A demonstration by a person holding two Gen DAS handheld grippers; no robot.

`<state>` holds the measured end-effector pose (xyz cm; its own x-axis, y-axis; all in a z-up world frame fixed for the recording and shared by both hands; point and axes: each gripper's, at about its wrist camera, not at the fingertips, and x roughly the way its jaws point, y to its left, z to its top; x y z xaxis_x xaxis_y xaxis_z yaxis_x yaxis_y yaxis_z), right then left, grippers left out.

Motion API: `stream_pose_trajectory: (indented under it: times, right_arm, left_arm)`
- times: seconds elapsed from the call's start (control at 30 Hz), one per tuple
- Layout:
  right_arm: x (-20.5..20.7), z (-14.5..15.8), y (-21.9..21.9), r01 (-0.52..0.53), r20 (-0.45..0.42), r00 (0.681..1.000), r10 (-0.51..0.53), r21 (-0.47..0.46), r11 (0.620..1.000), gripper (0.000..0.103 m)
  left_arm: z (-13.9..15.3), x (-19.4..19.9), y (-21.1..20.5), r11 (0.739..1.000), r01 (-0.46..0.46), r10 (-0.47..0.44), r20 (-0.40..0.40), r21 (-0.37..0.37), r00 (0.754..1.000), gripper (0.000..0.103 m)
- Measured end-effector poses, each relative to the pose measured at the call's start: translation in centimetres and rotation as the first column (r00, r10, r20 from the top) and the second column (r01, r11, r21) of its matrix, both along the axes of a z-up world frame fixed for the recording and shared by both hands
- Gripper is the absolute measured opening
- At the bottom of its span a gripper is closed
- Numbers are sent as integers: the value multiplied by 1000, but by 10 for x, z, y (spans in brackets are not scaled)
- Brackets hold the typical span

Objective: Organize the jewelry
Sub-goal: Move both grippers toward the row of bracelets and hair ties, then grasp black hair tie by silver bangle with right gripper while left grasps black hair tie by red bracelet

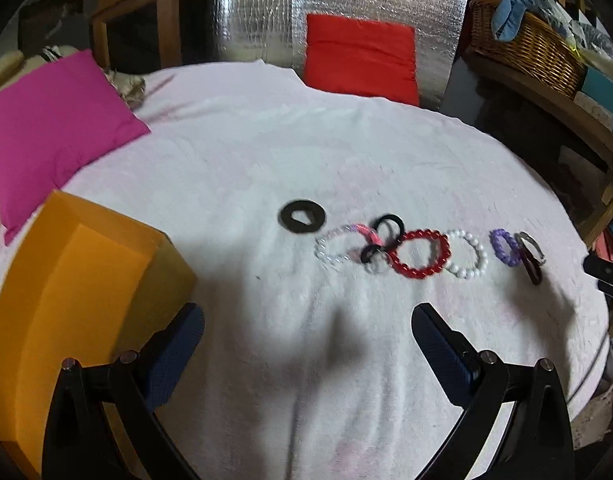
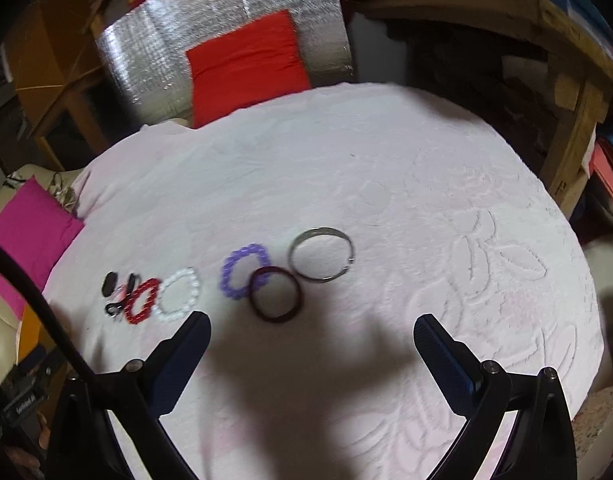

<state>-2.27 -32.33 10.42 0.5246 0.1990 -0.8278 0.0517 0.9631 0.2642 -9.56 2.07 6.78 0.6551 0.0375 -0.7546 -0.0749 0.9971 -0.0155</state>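
Looks like the very start of the sorting: nothing is picked up, and both claws hang over the tabletop with jaws spread wide and nothing between them. The left claw sits above bare cloth with the orange box right at its left side, likely the place the pieces are meant to go.

The jewelry lies in a loose row on a white, fuzzy, embossed cloth. From the left there's a flat black ring, matte like a washer. Then comes a clear bead bracelet with a pink stretch, tangled with a couple of black hair ties. Next is a glossy red bead bracelet touching a white pearl bracelet.

A small gap, then a purple bead bracelet, overlapped by a smooth dark red bangle, with a thin silver bangle just beside it. The right claw hovers nearest that pair.

The next move probably calls for dropping onto one rim and pinching it. The stiff bangles should lift cleanly. The beaded ones are floppy and stretchy, and the tangled bunch may drag its neighbours along.
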Motion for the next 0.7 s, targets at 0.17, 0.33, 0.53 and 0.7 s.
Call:
stream_pose_trajectory:
  times: [0.17, 0.33, 0.53, 0.7]
  right_arm:
    - [9, -16, 5, -53, -59, 997, 57, 66, 996, 86]
    - [22, -33, 32, -119, -88, 989, 118, -4, 993, 83]
    - [45, -59, 45, -128, -125, 984, 123, -37, 991, 58]
    - [45, -59, 46, -115, -133, 985, 114, -2, 993, 19]
  left_arm:
    - [-6, 4, -6, 1000, -17, 16, -52, -14, 999, 103]
    - [-19, 14, -15, 996, -4, -6, -119, -87, 993, 103]
    - [-25, 31, -29, 993, 88, -98, -118, -84, 988, 103]
    - [-34, 48, -29, 982, 99, -124, -155, -160, 980, 75]
